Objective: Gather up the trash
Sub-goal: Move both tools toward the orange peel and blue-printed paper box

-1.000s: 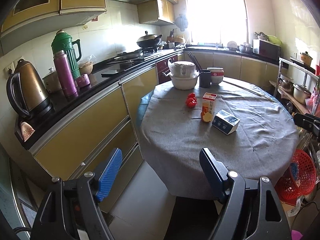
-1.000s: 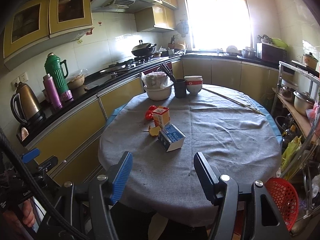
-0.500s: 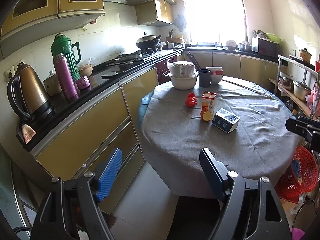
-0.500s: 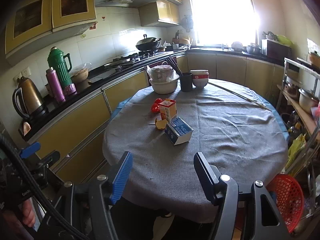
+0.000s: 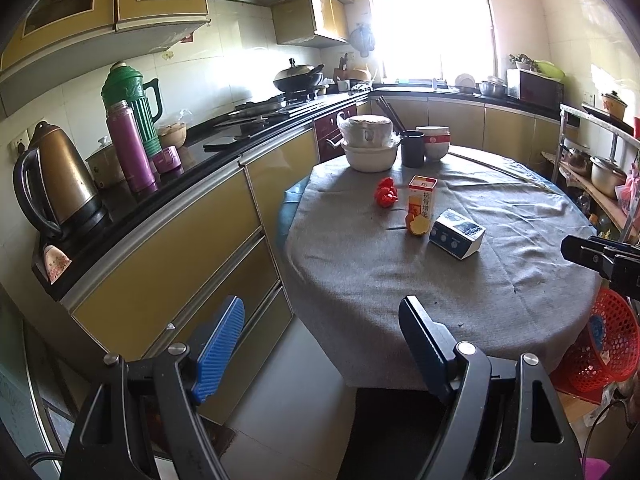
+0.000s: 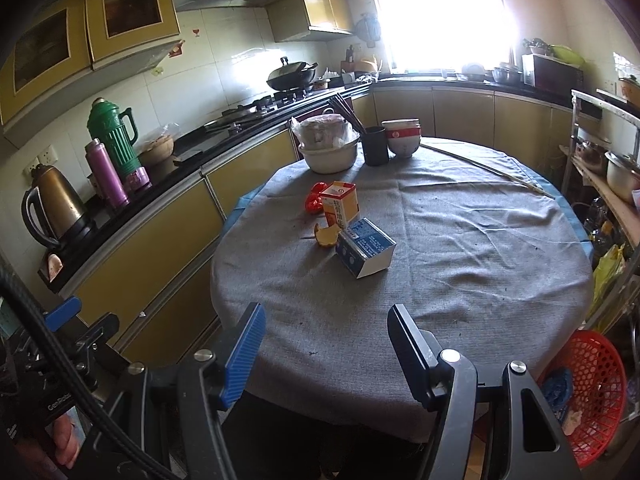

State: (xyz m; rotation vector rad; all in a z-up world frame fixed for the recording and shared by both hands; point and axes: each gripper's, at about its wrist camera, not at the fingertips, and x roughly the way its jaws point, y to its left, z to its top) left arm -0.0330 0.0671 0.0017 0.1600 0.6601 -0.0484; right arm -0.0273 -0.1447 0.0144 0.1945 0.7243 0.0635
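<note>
Both tongs are released and empty: the left tongs (image 5: 320,344) hang off the bench's near-left edge over the floor, and the right tongs (image 6: 324,344) sit above the near edge of the bench (image 6: 460,264). The trash lies in one cluster toward the left-centre of the bench: a red wrapper (image 6: 314,200) farthest back, an upright orange carton (image 6: 340,204) just beside it, a piece of peel (image 6: 326,236) at the carton's foot, and a blue-and-white box (image 6: 366,250) lying tilted, nearest the right tongs. The step in hand appears to be the approach. The box is probably the best first pick, since it blocks nothing. The tongs should straddle its narrow sides and clench gently, as an empty box will likely crush. The upright carton may tip if nudged. A red basket (image 6: 592,392) on the floor by the near-right edge is the likely bin. The bench is round, covered by a wrinkled grey cloth that may drag with a scraping finger. Bowls (image 6: 402,136) and a black cup (image 6: 376,146) stand at the far edge. A counter with a kettle (image 5: 60,184) and flasks runs along the left, and a bright window lies beyond.
</note>
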